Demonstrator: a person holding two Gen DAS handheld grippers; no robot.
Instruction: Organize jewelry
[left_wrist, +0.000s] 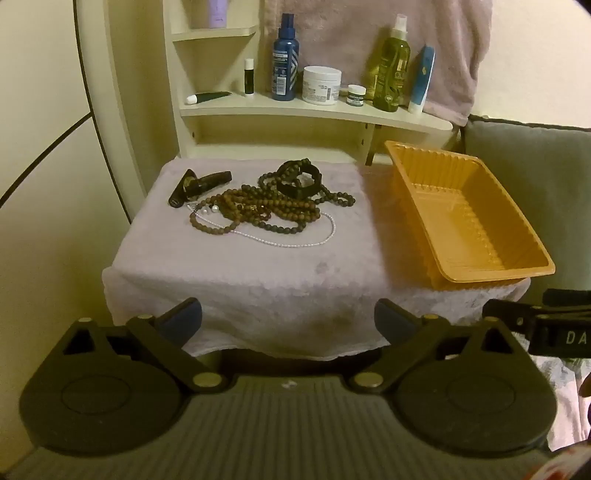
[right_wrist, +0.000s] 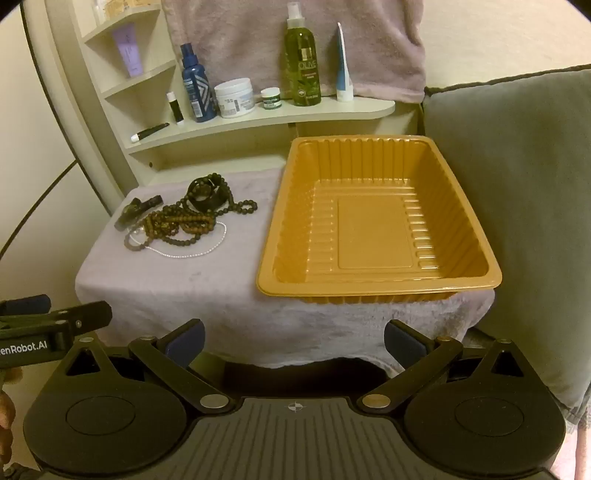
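Left wrist: left gripper (left_wrist: 288, 317) jaws wide, empty, bead necklaces (left_wrist: 258, 210) heaped on towel-covered table (left_wrist: 240, 273) left of orange tray (left_wrist: 517, 266); right wrist: right gripper (right_wrist: 293, 341) jaws wide, empty, before tray.

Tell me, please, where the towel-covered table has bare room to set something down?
The near strip of pale fluffy towel is bare, between the tangled bead necklaces and its front edge. The ribbed orange plastic tray is empty. The far-left corner is crowded: beads, black bracelet, dark clip.
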